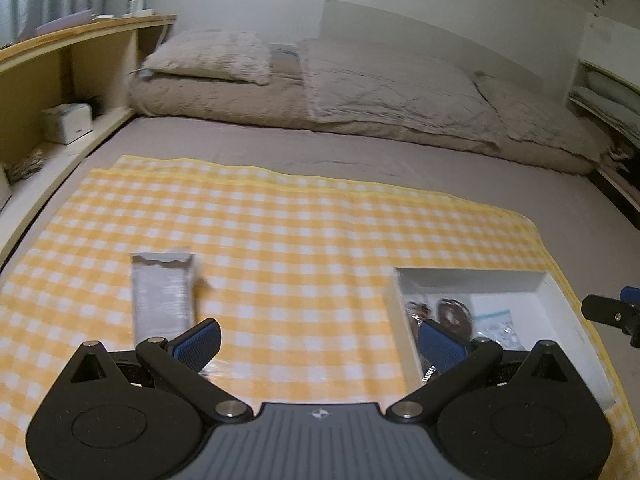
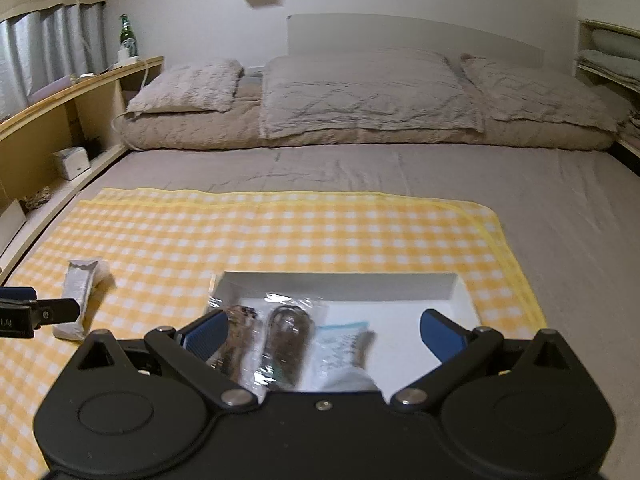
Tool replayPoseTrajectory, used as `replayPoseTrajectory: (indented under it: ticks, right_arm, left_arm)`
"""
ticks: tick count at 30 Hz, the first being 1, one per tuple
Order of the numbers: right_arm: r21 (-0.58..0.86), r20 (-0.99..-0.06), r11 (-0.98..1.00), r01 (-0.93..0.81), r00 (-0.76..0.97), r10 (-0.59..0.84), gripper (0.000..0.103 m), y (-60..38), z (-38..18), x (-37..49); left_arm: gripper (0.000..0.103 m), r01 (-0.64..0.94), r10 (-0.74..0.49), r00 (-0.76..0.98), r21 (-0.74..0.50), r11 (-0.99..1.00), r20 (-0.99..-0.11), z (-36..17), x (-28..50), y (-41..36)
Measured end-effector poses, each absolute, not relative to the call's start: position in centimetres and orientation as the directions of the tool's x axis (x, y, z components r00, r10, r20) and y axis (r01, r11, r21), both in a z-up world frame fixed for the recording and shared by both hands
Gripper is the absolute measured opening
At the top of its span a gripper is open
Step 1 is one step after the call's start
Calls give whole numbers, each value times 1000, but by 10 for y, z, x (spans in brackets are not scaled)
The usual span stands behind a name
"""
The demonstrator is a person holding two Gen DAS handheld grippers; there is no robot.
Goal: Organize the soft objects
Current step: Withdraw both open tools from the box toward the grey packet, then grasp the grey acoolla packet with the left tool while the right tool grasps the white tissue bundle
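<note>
While both grippers hover low over the near edge of the bed (image 2: 440, 176), neither one holds anything. The left gripper (image 1: 320, 344) points forward with its blue-padded fingers (image 1: 198, 344) spread wide over bare cloth, between the pouch and the box. The right gripper (image 2: 324, 336), seen from its own camera, is level above the box, jaws likewise wide apart and empty.

A grey-brown sheet covers the bed, with a rolled, crinkled quilt (image 2: 360, 96) and a fluffy pillow (image 2: 188, 88) bunched along its far edge. Spread flat over the near part lies a yellow-and-white checked cloth (image 2: 280, 240) with a plain yellow hem.

Toward the near right corner of that cloth sits a shallow white box (image 2: 340, 288), rectangular and stiff-walled. Inside it lie clear, glossy plastic packets (image 2: 286, 340) with dark contents and a pale blue-printed sachet (image 2: 344, 344), side by side against the box's left half; motion blur hides their details.

Near the cloth's left edge, well apart from the box, a flat silvery foil pouch (image 1: 162, 296) lies lengthwise, its far end crimped.

A wooden shelf (image 2: 80, 88) runs beside the bed's left edge, carrying a green bottle (image 2: 127, 34) on top and a small white box (image 2: 72, 162) below.
</note>
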State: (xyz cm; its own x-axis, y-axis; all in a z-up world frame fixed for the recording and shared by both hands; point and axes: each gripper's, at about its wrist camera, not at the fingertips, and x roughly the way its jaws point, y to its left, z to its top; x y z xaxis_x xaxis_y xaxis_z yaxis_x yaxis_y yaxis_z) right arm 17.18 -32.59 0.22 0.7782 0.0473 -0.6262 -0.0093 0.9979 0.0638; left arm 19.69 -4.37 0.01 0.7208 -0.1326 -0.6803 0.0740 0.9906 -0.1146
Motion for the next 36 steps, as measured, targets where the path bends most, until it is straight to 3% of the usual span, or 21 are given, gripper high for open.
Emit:
replayPoseTrajectory:
  ticks: [20, 36]
  right_arm:
    - [133, -611, 980, -147, 766, 198, 103, -216, -1, 232]
    - [109, -630, 961, -252, 731, 263, 103, -153, -34, 308]
  left_arm:
    - [103, -118, 22, 715, -89, 989, -699, -18, 232, 47]
    - [103, -63, 26, 625, -17, 998, -780, -72, 285, 49]
